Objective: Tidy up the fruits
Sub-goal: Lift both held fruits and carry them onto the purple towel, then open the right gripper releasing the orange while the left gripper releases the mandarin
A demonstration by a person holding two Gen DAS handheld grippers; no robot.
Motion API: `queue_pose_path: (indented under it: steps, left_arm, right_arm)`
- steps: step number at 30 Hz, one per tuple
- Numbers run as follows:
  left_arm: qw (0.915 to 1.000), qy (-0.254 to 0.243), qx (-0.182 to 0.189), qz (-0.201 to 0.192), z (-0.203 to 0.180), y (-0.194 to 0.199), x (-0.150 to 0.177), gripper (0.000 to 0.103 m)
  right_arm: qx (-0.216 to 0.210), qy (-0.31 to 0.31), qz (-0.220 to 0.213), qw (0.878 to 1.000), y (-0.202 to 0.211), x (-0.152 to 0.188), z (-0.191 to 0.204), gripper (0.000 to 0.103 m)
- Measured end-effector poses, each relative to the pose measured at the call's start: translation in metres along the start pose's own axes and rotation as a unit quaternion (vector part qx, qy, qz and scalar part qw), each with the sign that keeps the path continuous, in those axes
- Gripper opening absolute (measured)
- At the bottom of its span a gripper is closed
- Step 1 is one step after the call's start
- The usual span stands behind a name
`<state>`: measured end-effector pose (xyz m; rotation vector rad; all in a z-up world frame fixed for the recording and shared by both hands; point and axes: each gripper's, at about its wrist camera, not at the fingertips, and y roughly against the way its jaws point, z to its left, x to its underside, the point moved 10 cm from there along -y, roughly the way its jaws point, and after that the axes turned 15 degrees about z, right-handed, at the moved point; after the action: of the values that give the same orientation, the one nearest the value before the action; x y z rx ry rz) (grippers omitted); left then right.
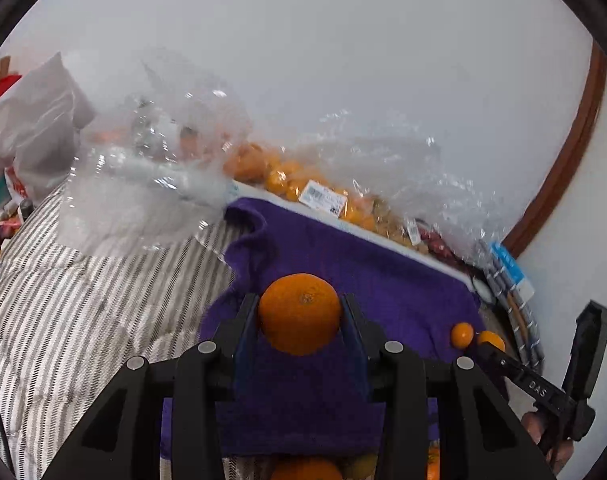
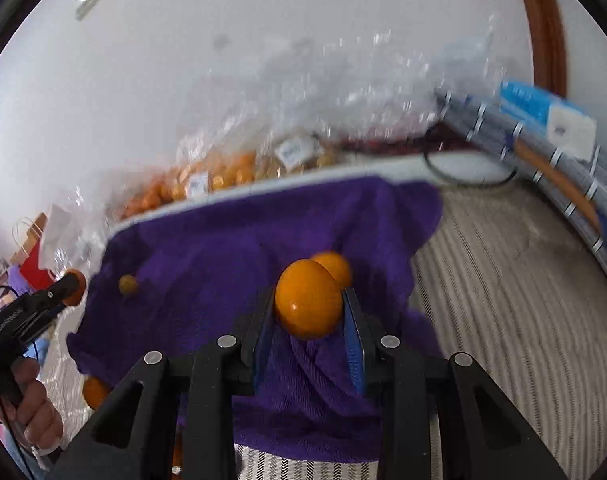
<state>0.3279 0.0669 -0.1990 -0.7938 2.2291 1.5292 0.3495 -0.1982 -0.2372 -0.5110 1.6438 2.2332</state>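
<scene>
The left claw [image 1: 299, 316] grips a round orange [image 1: 299, 312] between its two blue-lined fingers [image 1: 245, 332], above a purple towel [image 1: 343, 264] spread on a bed with a grey-and-white striped cover [image 1: 83, 300]. Two smaller orange fruits [image 1: 462, 335] lie at the towel's right edge, just beside the tip of the right claw [image 1: 543, 380]. Along the bed's far edge, clear plastic bags [image 1: 315, 184] hold many orange fruits. A crumpled clear bag [image 1: 151, 184] rests at the towel's far left corner.
</scene>
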Motion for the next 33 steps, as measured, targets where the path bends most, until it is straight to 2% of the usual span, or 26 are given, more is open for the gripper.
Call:
queue_pose_path:
  steps: [3, 11, 15, 18, 27, 29, 33]
  left_arm:
    - [0.9998, -0.008, -0.003, 0.02, -0.004, -0.012, 0.006, 0.039]
    - [0.9982, -0.015, -0.028, 0.051, -0.002, -0.03, 0.013, 0.039]
    - [0.9972, -0.022, -0.04, 0.059, -0.002, -0.036, 0.016, 0.039]
    - [0.9968, -0.027, -0.046, 0.059, -0.004, -0.037, 0.016, 0.039]
    - [0.9959, -0.035, -0.051, 0.066, -0.005, -0.04, 0.015, 0.041]
    - [0.9966, -0.038, -0.044, 0.058, -0.007, -0.036, 0.013, 0.046]
    - [0.9982, -0.041, -0.025, 0.035, -0.011, -0.023, 0.008, 0.05]
  right_arm:
    - [0.031, 0.008, 0.005, 0.999, -0.007, 0.002, 0.0, 0.032]
    - [0.045, 0.018, 0.0, 0.999, -0.006, 0.004, 0.003, 0.034]
    - [0.05, 0.014, -0.012, 0.999, 0.002, 0.003, 0.0, 0.042]
    - [0.054, 0.01, -0.03, 0.998, 0.012, 0.001, -0.002, 0.048]
    - [0.079, 0.039, -0.076, 0.993, 0.034, 0.003, 0.011, 0.05]
    - [0.093, 0.043, -0.072, 0.992, 0.042, 0.006, 0.017, 0.05]
    - [0.076, 0.063, -0.042, 0.994, 0.05, 0.029, 0.033, 0.05]
